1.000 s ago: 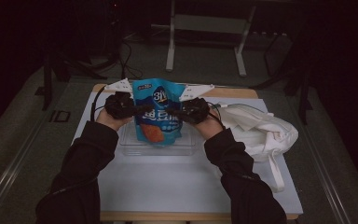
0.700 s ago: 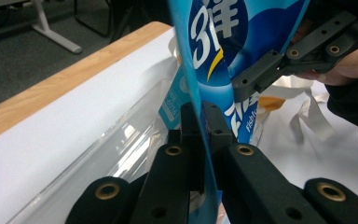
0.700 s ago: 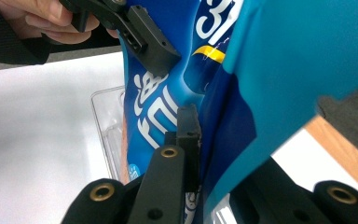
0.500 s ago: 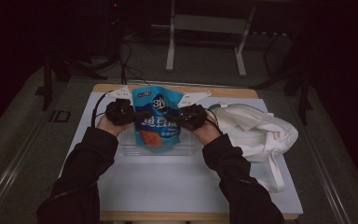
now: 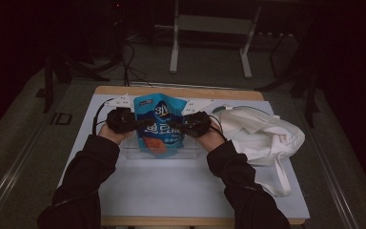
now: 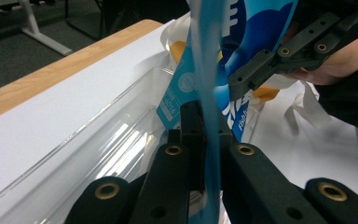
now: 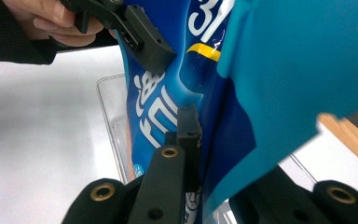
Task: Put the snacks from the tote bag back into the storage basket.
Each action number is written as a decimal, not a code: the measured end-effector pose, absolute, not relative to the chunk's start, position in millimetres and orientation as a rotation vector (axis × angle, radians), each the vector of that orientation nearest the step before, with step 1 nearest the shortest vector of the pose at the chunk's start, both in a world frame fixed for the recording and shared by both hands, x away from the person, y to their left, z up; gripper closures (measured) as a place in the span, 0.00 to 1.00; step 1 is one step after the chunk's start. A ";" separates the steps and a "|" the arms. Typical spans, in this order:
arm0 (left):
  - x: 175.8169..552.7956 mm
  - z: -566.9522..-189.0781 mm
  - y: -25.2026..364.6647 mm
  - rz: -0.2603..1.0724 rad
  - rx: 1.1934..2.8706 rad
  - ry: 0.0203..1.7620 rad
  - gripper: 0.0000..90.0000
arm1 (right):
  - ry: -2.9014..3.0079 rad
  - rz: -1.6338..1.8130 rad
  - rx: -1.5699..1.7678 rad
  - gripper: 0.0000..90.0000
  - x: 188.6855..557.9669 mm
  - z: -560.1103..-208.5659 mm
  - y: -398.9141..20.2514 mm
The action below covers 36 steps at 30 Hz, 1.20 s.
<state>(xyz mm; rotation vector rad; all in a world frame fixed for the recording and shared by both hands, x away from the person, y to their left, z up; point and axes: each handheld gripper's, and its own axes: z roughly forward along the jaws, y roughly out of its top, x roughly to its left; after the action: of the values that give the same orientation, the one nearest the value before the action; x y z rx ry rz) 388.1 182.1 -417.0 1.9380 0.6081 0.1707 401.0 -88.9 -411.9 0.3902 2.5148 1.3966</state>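
A blue snack bag (image 5: 160, 125) with white lettering and an orange patch stands upright in a clear plastic tray (image 5: 129, 150) on the white table top. My left gripper (image 5: 142, 125) is shut on the bag's left edge, my right gripper (image 5: 175, 127) on its right edge. In the left gripper view the black jaws pinch the thin blue bag edge (image 6: 207, 116), and the right gripper's fingers (image 6: 261, 70) show beyond it. In the right gripper view the jaws clamp the blue bag (image 7: 205, 112), with the other gripper's fingers (image 7: 144, 42) at the top left.
A white cloth tote bag (image 5: 262, 136) lies on the table to the right of the tray, its strap trailing toward the front edge. The wooden table edge (image 5: 181, 91) runs along the back. A metal stand (image 5: 209, 28) rises on the floor behind.
Both grippers have lowered the bag together, so its bottom now sits deeper in the clear tray. The grips have not changed.
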 end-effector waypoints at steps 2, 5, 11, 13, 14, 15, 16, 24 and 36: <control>384.5 -416.9 181.7 0.190 1.942 0.597 0.99 | 2.512 1.395 0.377 0.96 399.1 -411.9 -89.2; 379.5 -418.6 181.4 0.218 1.934 0.585 0.99 | 2.503 1.406 0.365 0.96 397.4 -413.5 -90.4; 377.8 -419.9 179.8 0.235 1.921 0.585 0.99 | 2.487 1.466 0.395 0.94 397.7 -418.5 -95.5; 377.9 -420.8 180.4 0.230 1.913 0.585 0.98 | 2.487 1.467 0.398 0.94 397.7 -418.5 -95.9; 377.7 -421.1 180.6 0.233 1.908 0.585 0.98 | 2.486 1.467 0.397 0.93 397.7 -418.4 -95.9; 377.6 -421.3 180.9 0.232 1.907 0.588 0.98 | 2.485 1.465 0.395 0.93 397.8 -418.3 -95.8; 377.6 -421.3 180.9 0.232 1.907 0.588 0.98 | 2.485 1.465 0.395 0.93 397.8 -418.3 -95.8; 377.4 -420.8 178.7 0.237 1.899 0.606 0.86 | 2.471 1.526 0.432 0.79 399.9 -418.7 -100.4; 367.5 -412.7 182.6 0.271 1.825 0.687 0.33 | 2.457 1.559 0.487 0.35 399.1 -406.0 -110.7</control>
<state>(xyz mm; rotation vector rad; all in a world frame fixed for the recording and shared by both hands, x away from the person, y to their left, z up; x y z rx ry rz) 367.5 182.6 -412.7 1.8251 0.6866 0.2709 399.1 -110.7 -406.0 0.4870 2.4567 1.5587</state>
